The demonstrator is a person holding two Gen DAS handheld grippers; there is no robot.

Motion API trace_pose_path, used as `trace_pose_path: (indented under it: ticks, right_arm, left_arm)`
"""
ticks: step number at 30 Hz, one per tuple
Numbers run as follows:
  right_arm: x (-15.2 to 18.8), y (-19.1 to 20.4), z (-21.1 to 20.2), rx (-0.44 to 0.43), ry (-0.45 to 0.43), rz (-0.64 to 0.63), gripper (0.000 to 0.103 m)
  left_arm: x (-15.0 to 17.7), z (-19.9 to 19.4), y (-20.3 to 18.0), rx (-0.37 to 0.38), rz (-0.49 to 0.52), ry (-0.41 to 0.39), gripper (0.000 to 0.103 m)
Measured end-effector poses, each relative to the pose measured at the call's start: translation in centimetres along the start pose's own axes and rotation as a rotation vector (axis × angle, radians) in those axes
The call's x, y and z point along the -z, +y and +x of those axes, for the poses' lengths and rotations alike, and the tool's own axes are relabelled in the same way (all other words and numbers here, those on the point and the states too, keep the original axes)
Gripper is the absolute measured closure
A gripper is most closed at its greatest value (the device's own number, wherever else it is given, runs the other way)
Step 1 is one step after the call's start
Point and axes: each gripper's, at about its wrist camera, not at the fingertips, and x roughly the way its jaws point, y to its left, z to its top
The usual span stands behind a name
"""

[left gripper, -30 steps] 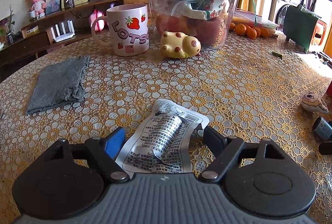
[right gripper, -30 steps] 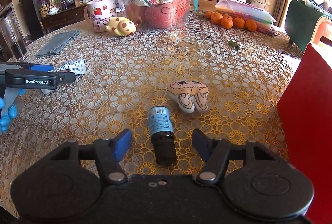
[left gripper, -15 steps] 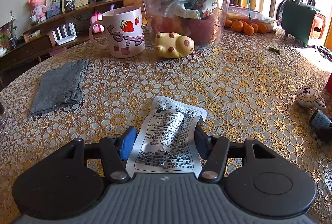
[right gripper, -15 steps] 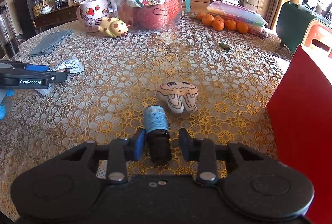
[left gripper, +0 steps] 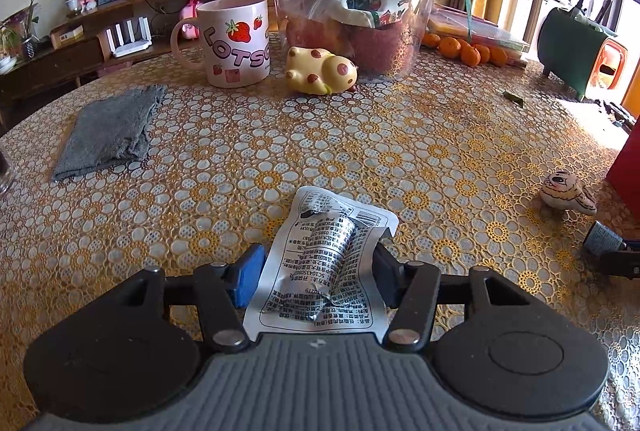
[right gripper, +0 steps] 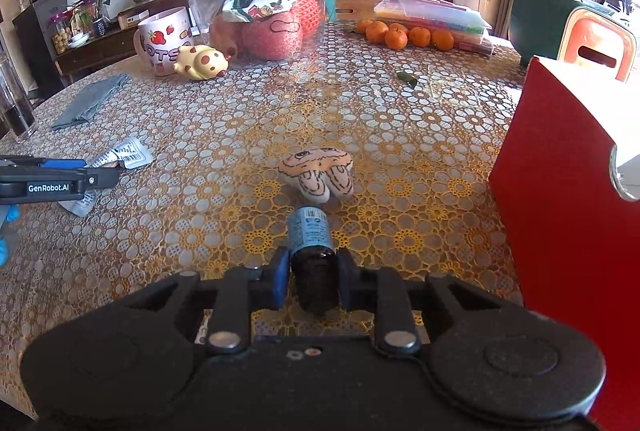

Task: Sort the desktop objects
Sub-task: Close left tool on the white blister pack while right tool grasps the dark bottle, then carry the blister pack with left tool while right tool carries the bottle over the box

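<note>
**Both grips set, lift next**

The packet (left gripper: 326, 271) sits between the left gripper (left gripper: 316, 273) jaws, which are closing on it. The bottle (right gripper: 311, 255) is clenched in the right gripper (right gripper: 310, 281). Best raise both straight, clear of the toy (right gripper: 320, 173) just beyond

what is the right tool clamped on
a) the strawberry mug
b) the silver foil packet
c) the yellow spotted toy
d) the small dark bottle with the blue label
d: the right tool has both pads pressed against the small dark bottle, which lies on the tablecloth between them.
</note>
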Motion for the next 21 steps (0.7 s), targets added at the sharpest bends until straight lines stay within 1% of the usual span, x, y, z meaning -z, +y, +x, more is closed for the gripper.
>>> trace_pose_path:
  ticks: [5,11,21]
  right_arm:
    - [0.4,-0.5,-1.0,-0.011,-0.008,0.015,0.08]
    - [0.8,-1.0,-2.1,-0.025,-0.015,0.035,0.08]
    - [0.9,-1.7,-4.5,-0.052,-0.064,0.056,0.08]
  left_arm:
    - [0.6,-1.1,-1.2,0.022,-0.031,0.017,0.047]
    - [1.0,-2.7,-3.2,0.051,-0.037,0.015,0.047]
    - [1.1,-4.9,-6.1,0.097,-0.038,0.011,0.047]
